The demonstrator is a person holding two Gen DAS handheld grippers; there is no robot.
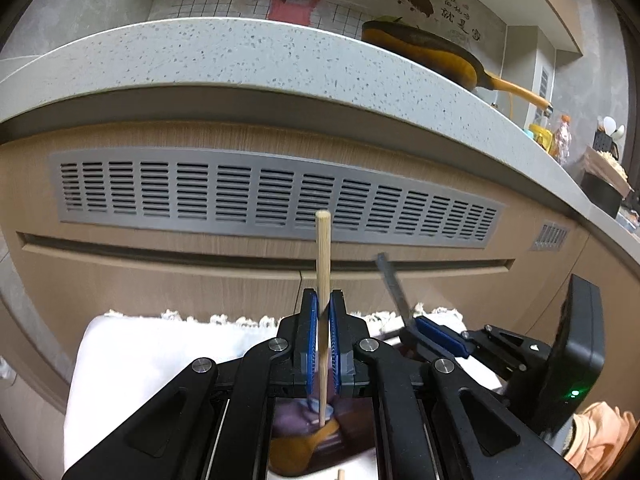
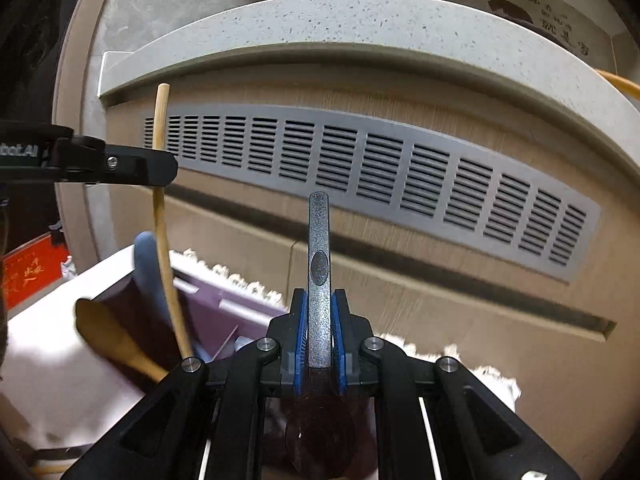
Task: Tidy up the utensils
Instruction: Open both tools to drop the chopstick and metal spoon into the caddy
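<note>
My left gripper [image 1: 323, 304] is shut on a thin wooden stick [image 1: 322, 248] that stands upright; its lower end hangs over a purple organizer tray [image 1: 288, 420] holding a wooden spoon [image 1: 296, 448]. My right gripper [image 2: 320, 300] is shut on the handle of a grey speckled spoon [image 2: 319, 240], whose dark bowl hangs below the fingers. In the right wrist view the left gripper [image 2: 160, 168] holds the stick [image 2: 160, 120] over the purple tray [image 2: 224, 312], beside a blue utensil [image 2: 148, 264] and the wooden spoon [image 2: 116, 336]. The right gripper [image 1: 436, 334] shows to the right in the left wrist view.
The tray rests on a white fringed cloth [image 1: 132, 360] in front of a wooden cabinet with a grey vent grille [image 1: 272, 196]. Above is a speckled countertop [image 1: 240, 52] with an orange frying pan [image 1: 424, 56]. An orange sleeve [image 1: 600, 440] is at the lower right.
</note>
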